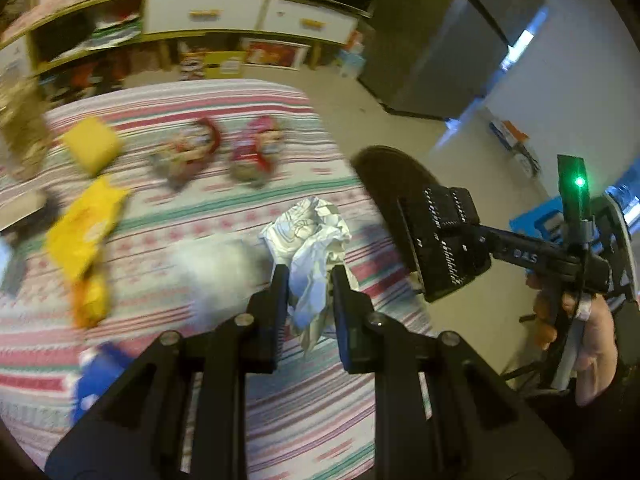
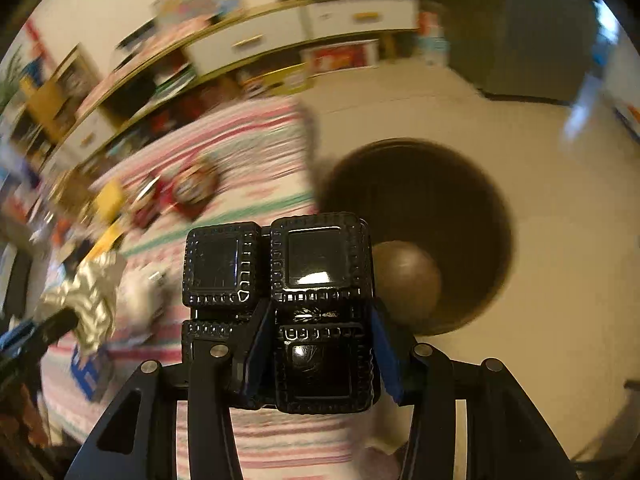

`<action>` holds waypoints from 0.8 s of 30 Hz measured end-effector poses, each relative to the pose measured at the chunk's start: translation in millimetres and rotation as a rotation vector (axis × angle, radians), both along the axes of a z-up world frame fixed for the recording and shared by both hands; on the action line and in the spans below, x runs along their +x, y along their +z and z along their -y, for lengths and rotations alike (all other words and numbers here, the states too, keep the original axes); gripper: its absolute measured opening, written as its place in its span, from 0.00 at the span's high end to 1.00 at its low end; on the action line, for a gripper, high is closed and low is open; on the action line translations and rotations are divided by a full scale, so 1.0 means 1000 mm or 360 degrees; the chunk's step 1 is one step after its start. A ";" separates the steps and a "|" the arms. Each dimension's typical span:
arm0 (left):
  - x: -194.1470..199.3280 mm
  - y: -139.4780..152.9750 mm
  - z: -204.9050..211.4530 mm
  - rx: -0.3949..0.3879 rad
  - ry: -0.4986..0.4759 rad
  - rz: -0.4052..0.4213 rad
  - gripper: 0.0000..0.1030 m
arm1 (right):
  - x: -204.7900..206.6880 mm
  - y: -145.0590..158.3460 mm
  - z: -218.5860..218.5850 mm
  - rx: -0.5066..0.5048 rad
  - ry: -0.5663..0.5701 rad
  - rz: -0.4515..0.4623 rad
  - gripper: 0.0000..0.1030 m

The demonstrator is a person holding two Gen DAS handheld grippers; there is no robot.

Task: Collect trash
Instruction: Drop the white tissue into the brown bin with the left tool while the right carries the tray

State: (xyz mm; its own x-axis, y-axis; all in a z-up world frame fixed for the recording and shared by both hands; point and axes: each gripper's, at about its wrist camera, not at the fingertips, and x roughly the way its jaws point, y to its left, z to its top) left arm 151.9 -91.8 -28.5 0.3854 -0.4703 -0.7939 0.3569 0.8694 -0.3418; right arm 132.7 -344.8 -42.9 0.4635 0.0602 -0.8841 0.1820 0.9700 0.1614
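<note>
My left gripper [image 1: 310,276] is shut on a crumpled silver-white wrapper [image 1: 310,232], held above the striped tablecloth [image 1: 224,208]. My right gripper [image 2: 316,320] is shut on a black plastic tray [image 2: 316,264] with square compartments; it also shows in the left wrist view [image 1: 444,240], held near the table's right edge. Beyond it on the floor stands a dark round bin [image 2: 424,216] with a brown ball-like thing [image 2: 408,280] inside. The silver wrapper shows at the left of the right wrist view [image 2: 88,300].
On the cloth lie a yellow chip bag [image 1: 86,232], a yellow block [image 1: 93,145], two red wrappers [image 1: 224,152] and a blue packet [image 1: 100,376]. A shelf unit [image 1: 208,12] and a grey refrigerator [image 1: 440,40] stand behind.
</note>
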 end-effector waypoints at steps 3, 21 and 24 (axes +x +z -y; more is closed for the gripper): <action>0.016 -0.005 0.048 -0.0016 -0.0091 -0.0001 0.78 | -0.001 -0.002 0.031 -0.0046 -0.0111 -0.0004 0.53; 0.063 -0.028 0.144 -0.0003 -0.0203 0.0071 0.23 | -0.002 -0.022 0.103 -0.0028 -0.0362 -0.0035 0.53; 0.054 -0.017 0.136 0.0060 -0.0212 0.0112 0.22 | 0.001 -0.026 0.105 -0.0023 -0.0394 -0.0038 0.53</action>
State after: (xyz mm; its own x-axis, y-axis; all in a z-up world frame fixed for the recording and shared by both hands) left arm 206.4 -227.9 -45.8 0.3768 -0.4913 -0.7853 0.4918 0.8245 -0.2798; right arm 133.6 -449.4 -69.2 0.4417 -0.0653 -0.8948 0.4179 0.8975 0.1408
